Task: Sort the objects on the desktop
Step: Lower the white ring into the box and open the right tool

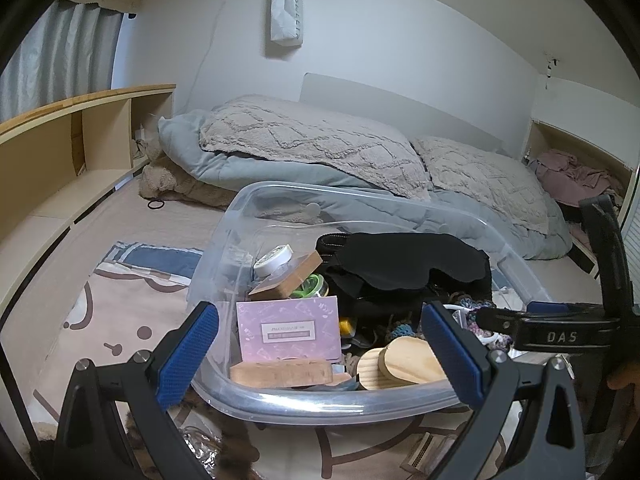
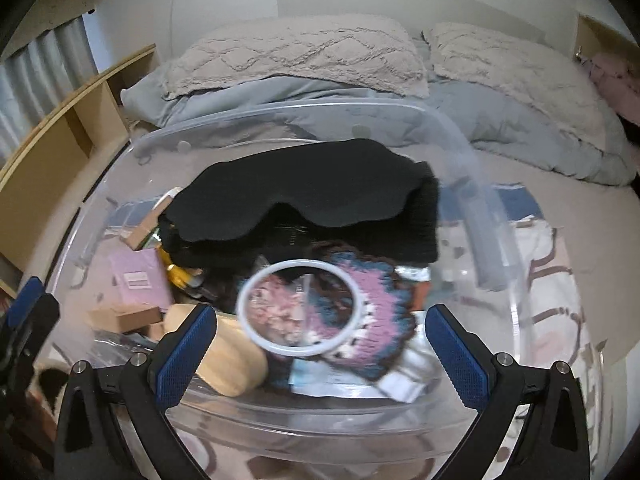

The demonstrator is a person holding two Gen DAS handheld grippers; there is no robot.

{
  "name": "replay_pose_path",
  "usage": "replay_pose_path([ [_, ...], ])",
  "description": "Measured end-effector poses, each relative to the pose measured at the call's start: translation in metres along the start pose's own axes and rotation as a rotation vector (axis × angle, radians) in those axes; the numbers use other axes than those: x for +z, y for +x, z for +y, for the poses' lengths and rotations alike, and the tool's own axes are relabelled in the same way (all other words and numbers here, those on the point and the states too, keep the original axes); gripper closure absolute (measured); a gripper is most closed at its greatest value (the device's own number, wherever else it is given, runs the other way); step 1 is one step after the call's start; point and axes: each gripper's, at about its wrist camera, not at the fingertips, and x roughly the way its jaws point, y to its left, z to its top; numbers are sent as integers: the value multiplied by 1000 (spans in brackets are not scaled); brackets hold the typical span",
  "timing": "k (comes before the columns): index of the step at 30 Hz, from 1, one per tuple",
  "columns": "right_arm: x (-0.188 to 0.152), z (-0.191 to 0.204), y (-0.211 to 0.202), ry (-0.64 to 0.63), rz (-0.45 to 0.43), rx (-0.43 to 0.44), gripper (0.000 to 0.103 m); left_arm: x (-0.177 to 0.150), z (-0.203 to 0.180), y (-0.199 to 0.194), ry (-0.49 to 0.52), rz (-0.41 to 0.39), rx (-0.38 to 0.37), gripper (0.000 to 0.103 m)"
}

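Both jaws are held apart, empty: left gripper (image 1: 320, 350) at the clear plastic bin's (image 1: 320, 402) near rim; right gripper (image 2: 320, 346) above the crochet piece (image 2: 372, 304); risk judged: the white ring (image 2: 298, 307) snagged, neighbouring contents dragged out.

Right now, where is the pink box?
The pink box stands inside the clear bin, near-left in the left wrist view, behind a wooden block and below-left of the black cloth.
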Motion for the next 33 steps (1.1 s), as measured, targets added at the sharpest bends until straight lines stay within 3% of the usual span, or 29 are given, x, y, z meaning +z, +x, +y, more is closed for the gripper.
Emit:
replay_pose_path([
  [7,-6,26,23,-118,52,-81,0,0,7,2,-16,4,2,1],
  [16,0,-6,21,-38,33,-184,0,-1,14,6,-49,21,-11,1],
  [19,-1,-12,22,-57,38,-162,0,-1,13,5,-44,20,-13,1],
  [22,-3,-5,21,-92,42,-201,0,-1,10,4,-36,16,-14,1],
  [26,0,-8,13,-54,25,-98,0,0,8,3,-38,15,-21,1],
  [33,3,-22,-22,55,-87,78,0,0,4,-2,-38,8,-21,1],
])
